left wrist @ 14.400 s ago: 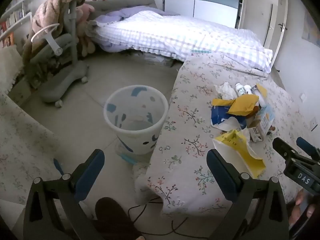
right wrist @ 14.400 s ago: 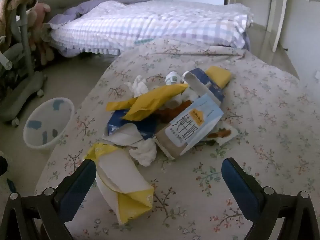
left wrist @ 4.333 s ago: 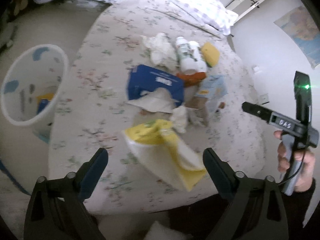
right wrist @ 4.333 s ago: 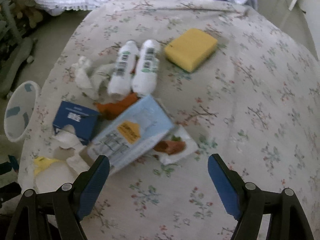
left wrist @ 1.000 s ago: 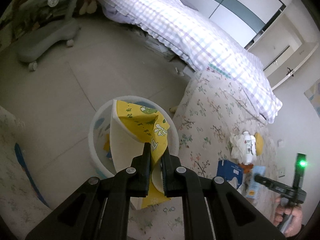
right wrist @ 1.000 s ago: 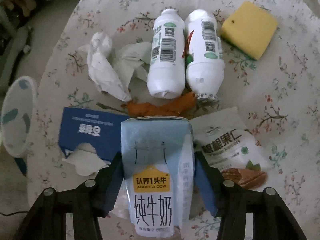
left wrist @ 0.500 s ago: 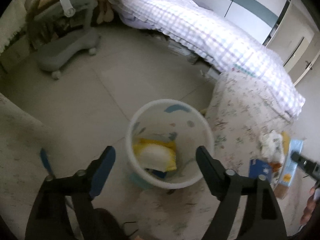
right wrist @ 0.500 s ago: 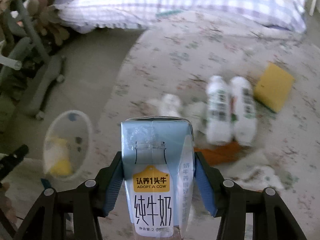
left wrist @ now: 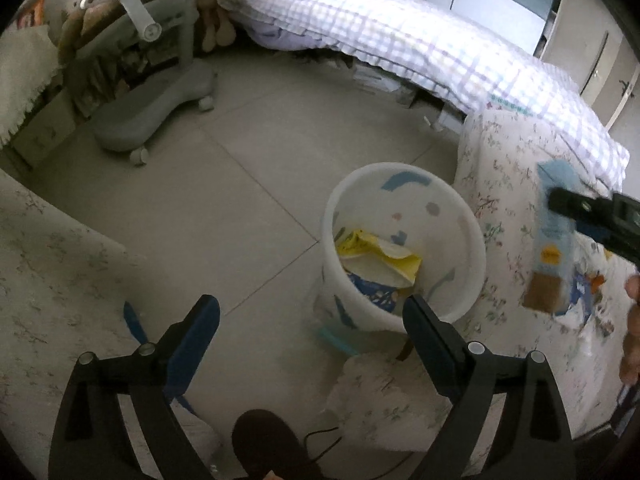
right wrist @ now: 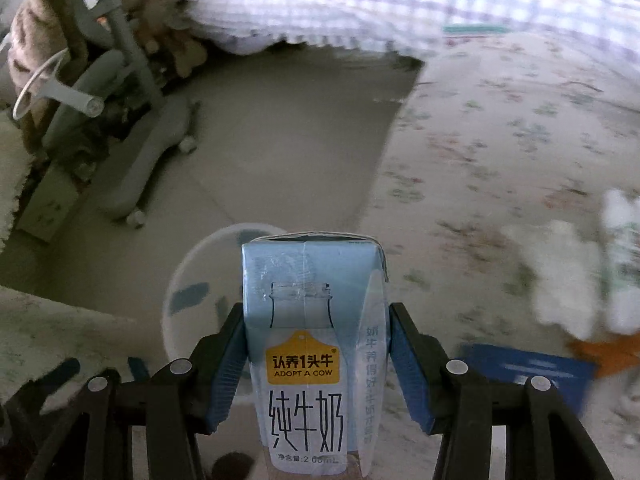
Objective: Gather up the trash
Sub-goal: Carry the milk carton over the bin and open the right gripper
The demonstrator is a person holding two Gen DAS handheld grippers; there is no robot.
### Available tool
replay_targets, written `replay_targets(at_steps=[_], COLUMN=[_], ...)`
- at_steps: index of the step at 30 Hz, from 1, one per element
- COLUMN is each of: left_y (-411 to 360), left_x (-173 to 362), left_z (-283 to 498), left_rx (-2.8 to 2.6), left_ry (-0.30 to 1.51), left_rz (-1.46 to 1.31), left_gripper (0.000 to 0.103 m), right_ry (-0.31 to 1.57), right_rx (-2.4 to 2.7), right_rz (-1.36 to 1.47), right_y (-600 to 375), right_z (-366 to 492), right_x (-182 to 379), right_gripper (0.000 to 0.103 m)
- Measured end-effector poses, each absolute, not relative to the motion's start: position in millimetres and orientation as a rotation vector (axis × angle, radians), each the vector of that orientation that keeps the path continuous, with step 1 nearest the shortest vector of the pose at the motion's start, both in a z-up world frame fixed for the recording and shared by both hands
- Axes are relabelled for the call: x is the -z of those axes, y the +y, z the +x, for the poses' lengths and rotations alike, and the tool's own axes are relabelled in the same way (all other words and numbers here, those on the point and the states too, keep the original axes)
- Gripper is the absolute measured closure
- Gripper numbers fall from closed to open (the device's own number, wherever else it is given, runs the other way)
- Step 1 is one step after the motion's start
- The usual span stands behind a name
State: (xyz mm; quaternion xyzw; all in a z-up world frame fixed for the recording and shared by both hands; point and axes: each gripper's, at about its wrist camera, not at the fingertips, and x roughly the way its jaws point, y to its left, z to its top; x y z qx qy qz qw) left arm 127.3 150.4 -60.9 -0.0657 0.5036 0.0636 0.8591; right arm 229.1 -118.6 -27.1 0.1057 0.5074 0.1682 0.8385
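Observation:
My right gripper (right wrist: 316,344) is shut on a light blue milk carton (right wrist: 312,344) and holds it in the air, just short of the white trash bin (right wrist: 192,280) on the floor. In the left wrist view the carton (left wrist: 554,236) hangs to the right of the bin (left wrist: 472,248), over the floral table's edge. The bin holds a yellow bag (left wrist: 380,256) and blue packaging. My left gripper (left wrist: 312,320) is open and empty, above the floor just left of the bin.
The floral tablecloth (right wrist: 500,160) still carries a blue tissue box (right wrist: 524,368), crumpled white tissue (right wrist: 560,272), an orange scrap (right wrist: 608,350) and a white bottle (right wrist: 624,248). A grey wheeled chair base (left wrist: 148,116) and a bed (left wrist: 400,36) stand beyond the bin.
My right gripper has swung left with the milk carton, from over the table toward the bin. My left gripper stays open and has shifted left of the bin after dropping the yellow bag.

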Motion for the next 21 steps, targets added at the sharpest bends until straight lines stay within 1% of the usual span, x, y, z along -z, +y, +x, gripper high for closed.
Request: replay_targets(at_steps=[6, 16, 18, 19, 20, 21], left_y=[152, 153, 152, 151, 150, 149], left_x=[61, 60, 59, 59, 58, 58], left_z=[126, 126, 126, 126, 126, 127], left_rx=[-0.139, -0.133, -0.13, -0.129, -0.127, -0.125], left_ry=[1.055, 1.057, 1.056, 1.056, 1.057, 1.057], left_rz=[-0.109, -0.116, -0.119, -0.12, -0.121, -0.123], left_gripper=[0.009, 0.009, 0.009, 0.009, 0.009, 0.009], right_ry=[1.063, 1.067, 1.08, 1.085, 1.083, 1.079], right_rx=[-0.39, -0.411, -0.425, -0.429, -0.429, -0.426], right_rz=[0.197, 0.201, 0.209, 0.21, 0.209, 0.198], right_y=[-82, -61, -60, -59, -59, -58], right_z=[239, 253, 255, 255, 254, 253], right_x=[43, 61, 63, 63, 61, 58], right_gripper=[0.044, 0.043, 0.039, 0.032, 0.029, 0.029])
